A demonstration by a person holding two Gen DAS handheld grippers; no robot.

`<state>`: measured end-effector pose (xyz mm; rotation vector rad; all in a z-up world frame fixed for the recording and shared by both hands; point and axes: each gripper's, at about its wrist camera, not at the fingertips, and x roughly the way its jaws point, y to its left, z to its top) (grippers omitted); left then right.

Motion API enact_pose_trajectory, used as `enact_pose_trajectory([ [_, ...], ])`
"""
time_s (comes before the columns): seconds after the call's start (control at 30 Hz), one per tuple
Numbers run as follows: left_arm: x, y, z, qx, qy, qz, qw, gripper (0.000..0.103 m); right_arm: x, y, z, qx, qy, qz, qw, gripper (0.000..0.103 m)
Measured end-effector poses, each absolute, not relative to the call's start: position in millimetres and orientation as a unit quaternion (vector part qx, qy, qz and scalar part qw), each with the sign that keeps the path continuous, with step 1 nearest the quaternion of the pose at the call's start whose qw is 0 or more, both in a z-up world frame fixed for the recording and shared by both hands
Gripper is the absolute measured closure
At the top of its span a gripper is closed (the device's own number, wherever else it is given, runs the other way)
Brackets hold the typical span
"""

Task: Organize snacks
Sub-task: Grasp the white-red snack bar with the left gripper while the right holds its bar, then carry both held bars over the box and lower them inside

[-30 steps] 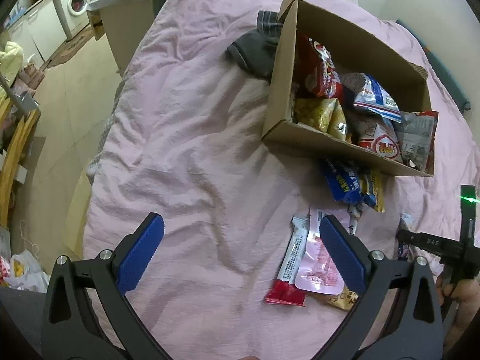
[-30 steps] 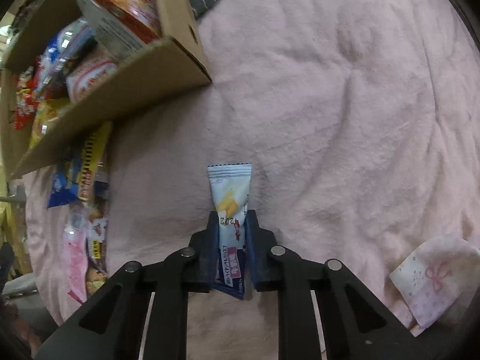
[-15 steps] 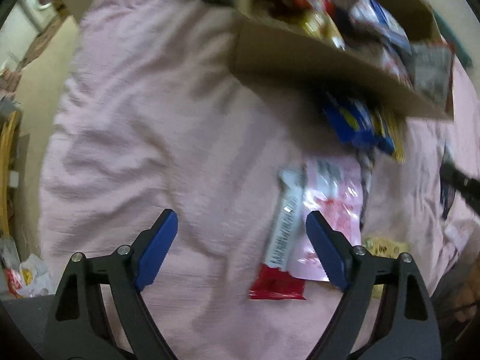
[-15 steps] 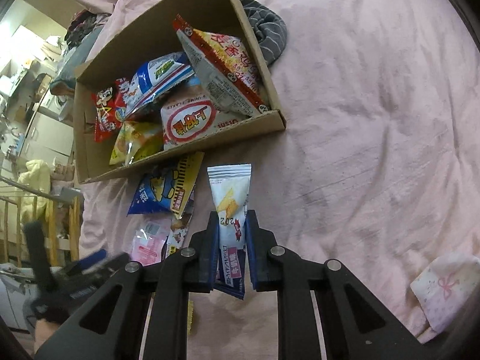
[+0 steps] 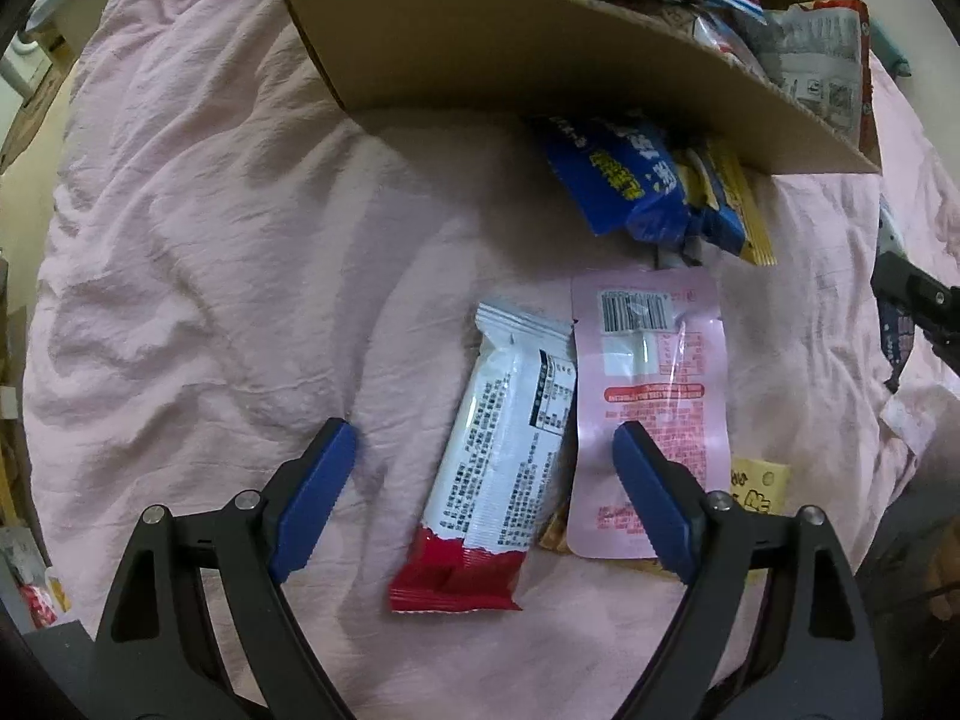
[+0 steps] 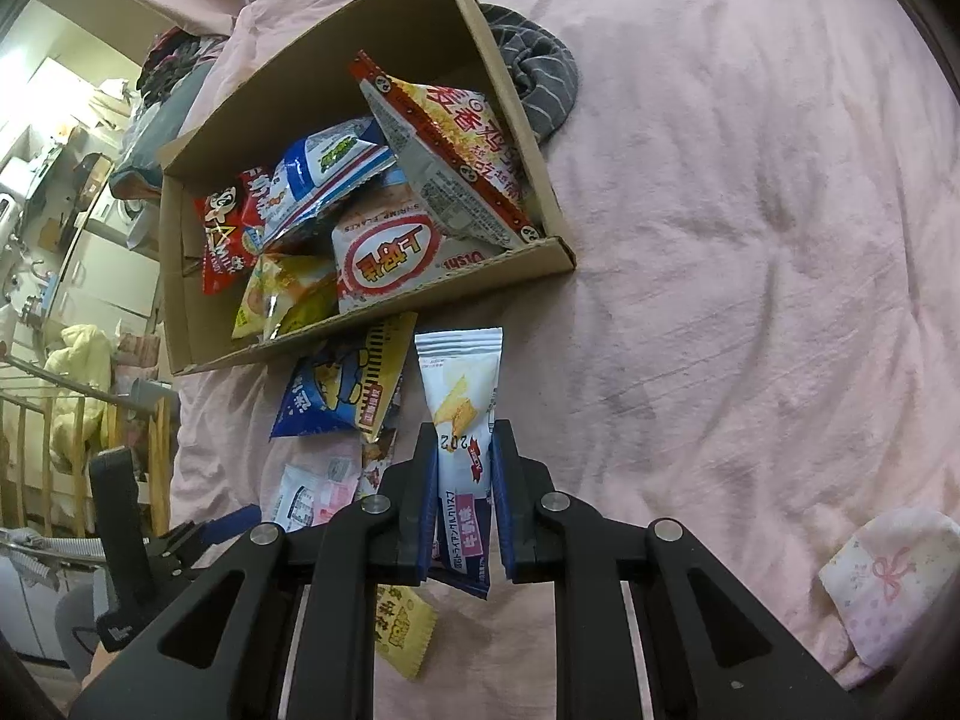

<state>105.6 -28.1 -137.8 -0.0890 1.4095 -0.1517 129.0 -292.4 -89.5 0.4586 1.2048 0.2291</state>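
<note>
1. Snacks are shown partly packed into a cardboard box (image 6: 516, 276) and partly scattered on a bed covered by a pink sheet (image 5: 210, 228).
2. Left tongs (image 5: 480, 474) are held spread wide above the sheet, pointing steeply down; nothing is pinched between the blue pads (image 5: 312, 492).
3. A white-and-red snack bar (image 5: 498, 450) is seen lying flat on the sheet between the spread left pads, touched by neither.
4. A pink pouch (image 5: 654, 372) is laid just beside the bar on its right, with its lower part overlapped in view by the right-hand pad of the left tongs. A yellow packet (image 5: 759, 483) is partly covered by the pouch.
5. Blue-and-yellow packets (image 5: 630, 180) are found against the near wall of the box, outside it.
6. Right tongs (image 6: 465, 456) are pressed together on a white snack stick (image 6: 459, 384), which is pinched at its lower half and held upright, its top end pointing toward the near wall of the box.
7. Several bags are stacked inside the box: a red-and-white bag (image 6: 390, 258), a blue-and-white bag (image 6: 330, 174), a red bag (image 6: 228, 228) and a yellow bag (image 6: 282, 294).
8. A grey striped cloth (image 6: 540, 84) is located against the far side of the box, and a folded floral cloth (image 6: 888, 588) lies well apart on the sheet.
</note>
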Motion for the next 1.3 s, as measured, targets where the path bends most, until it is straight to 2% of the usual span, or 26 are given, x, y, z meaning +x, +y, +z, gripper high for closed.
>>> enact_pose_trajectory([
  [0.23, 114.9, -7.5, -129.8, -0.071, 0.640, -0.062, 0.762, 0.019, 128.1, -292.4, -88.5, 0.214, 0.560, 0.107, 0.793, 0.086],
  [0.27, 113.9, -6.6, -131.8, -0.070, 0.644, -0.064, 0.759, 0.034, 128.3, -293.0, -88.8, 0.215, 0.560, 0.107, 0.793, 0.086],
  [0.3, 112.4, -7.5, -136.7, -0.065, 0.654, -0.064, 0.751, 0.044, 128.3, -293.4, -89.3, 0.215, 0.560, 0.106, 0.793, 0.086],
  [0.53, 97.7, -34.6, -153.0, 0.018, 0.656, -0.070, 0.751, 0.044, 129.2, -290.5, -90.1, 0.212, 0.562, 0.109, 0.792, 0.086],
  [0.57, 96.6, -38.2, -153.7, 0.026, 0.653, -0.073, 0.753, 0.050, 129.2, -289.7, -90.3, 0.210, 0.562, 0.110, 0.792, 0.086],
  [0.6, 95.8, -41.3, -152.8, 0.035, 0.651, -0.078, 0.754, 0.062, 129.2, -288.9, -90.7, 0.207, 0.563, 0.110, 0.792, 0.086],
  [0.67, 95.4, -46.2, -149.7, 0.046, 0.644, -0.078, 0.760, 0.072, 128.9, -288.4, -91.8, 0.204, 0.566, 0.109, 0.792, 0.086],
  [0.93, 91.0, -27.1, -123.9, -0.019, 0.620, -0.071, 0.781, 0.074, 126.9, -285.4, -88.5, 0.199, 0.566, 0.114, 0.792, 0.086],
  [1.3, 85.1, 11.5, -77.3, -0.064, 0.541, -0.007, 0.839, 0.074, 114.9, -280.6, -68.9, 0.196, 0.550, 0.147, 0.799, 0.086],
])
